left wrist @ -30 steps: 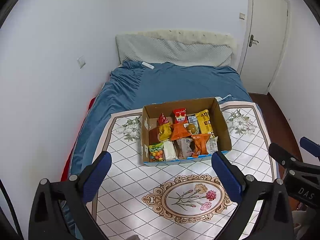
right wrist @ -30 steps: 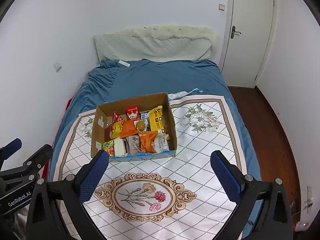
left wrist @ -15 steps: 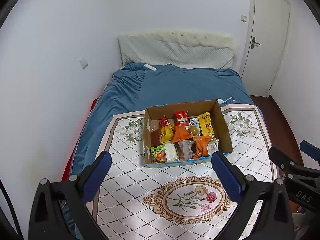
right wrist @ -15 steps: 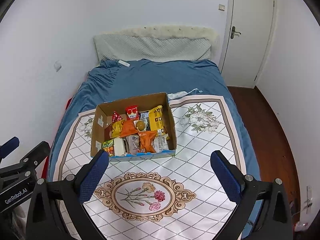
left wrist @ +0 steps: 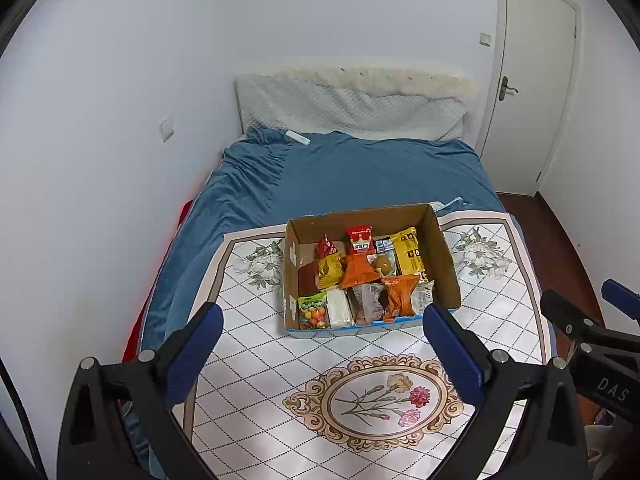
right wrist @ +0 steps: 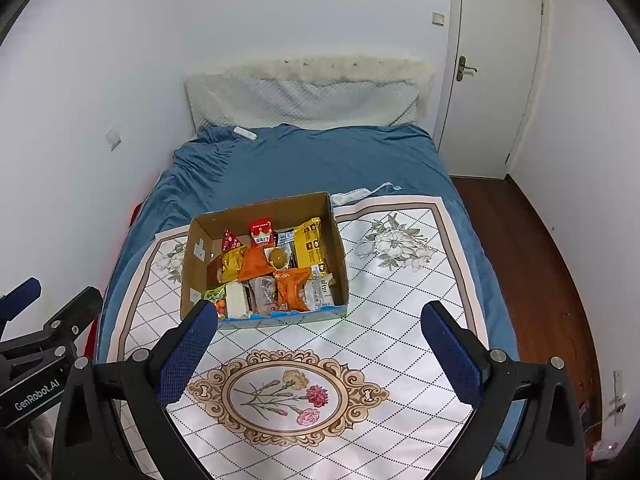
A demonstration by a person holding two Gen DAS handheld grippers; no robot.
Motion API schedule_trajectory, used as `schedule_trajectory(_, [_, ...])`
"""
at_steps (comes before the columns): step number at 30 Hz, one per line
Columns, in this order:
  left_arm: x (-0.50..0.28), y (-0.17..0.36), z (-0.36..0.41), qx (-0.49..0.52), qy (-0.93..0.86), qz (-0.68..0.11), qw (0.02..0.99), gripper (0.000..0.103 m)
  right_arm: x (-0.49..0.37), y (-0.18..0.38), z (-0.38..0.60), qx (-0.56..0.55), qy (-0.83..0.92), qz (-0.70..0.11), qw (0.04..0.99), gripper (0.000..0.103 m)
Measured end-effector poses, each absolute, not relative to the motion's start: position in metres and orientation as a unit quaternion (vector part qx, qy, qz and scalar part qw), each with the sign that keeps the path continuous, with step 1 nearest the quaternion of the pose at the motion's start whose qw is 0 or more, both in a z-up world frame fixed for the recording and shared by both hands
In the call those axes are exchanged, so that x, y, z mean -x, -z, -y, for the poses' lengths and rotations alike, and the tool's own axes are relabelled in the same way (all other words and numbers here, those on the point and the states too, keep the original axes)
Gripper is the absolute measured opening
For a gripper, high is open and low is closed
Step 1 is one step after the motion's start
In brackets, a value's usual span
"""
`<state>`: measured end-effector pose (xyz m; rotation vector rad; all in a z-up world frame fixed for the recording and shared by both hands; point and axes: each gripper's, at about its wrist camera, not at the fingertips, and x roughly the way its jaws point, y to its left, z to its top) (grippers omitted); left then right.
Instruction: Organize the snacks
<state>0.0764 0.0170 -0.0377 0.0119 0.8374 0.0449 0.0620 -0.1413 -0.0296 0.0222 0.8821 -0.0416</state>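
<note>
Both tongs (left wrist: 322, 334) (right wrist: 318, 330) gape wide, empty – crinkly snack packets (left wrist: 362, 276) fill rectangular cardboard box (left wrist: 448, 264)

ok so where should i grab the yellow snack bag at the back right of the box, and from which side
Probably take the yellow snack bag by its far top edge, coming straight down from above with the right gripper. It lies flat and long against the cardboard box right wall, so a side approach is blocked, and neighbouring packets crowd its left. The raised crimped end looks easiest to pinch.

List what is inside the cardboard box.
The box holds mixed snack packets: a yellow pack, orange packs, a red pack, a candy bag. Anything beneath that layer is covered.
</note>
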Motion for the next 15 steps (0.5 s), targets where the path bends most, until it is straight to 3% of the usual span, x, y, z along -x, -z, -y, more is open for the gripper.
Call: schedule_trajectory(15, [-0.0752,0.0354,-0.0159,-0.004,-0.020,-0.405,0.914,0.102,-0.0610,0.0277,0.1452,-0.012,0.023,-0.426,0.905,0.103])
